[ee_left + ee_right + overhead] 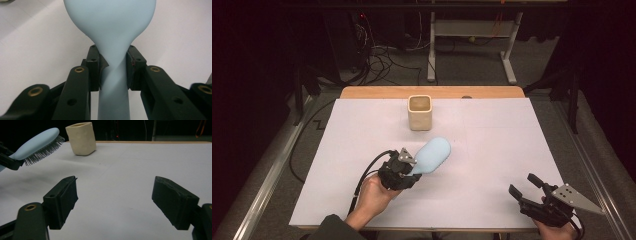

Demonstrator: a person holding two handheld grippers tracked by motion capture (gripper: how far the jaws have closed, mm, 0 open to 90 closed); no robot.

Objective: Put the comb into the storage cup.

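Blue brush [432,155] mid-frame, clamped at its neck by left gripper [404,170], bristles down, below the cup [419,112]. Right gripper [526,190] lower right, jaws apart, empty. Tilt handle-first, lower slowly into cup.

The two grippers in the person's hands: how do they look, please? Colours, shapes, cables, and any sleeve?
Both the left gripper and the right gripper are black, with two blocky jaws; brass-coloured rivets sit in the jaw arms. Each carries a grey three-cornered plate with small holes on top. A black cable loops from the left gripper. The left forearm wears a dark greenish sleeve.
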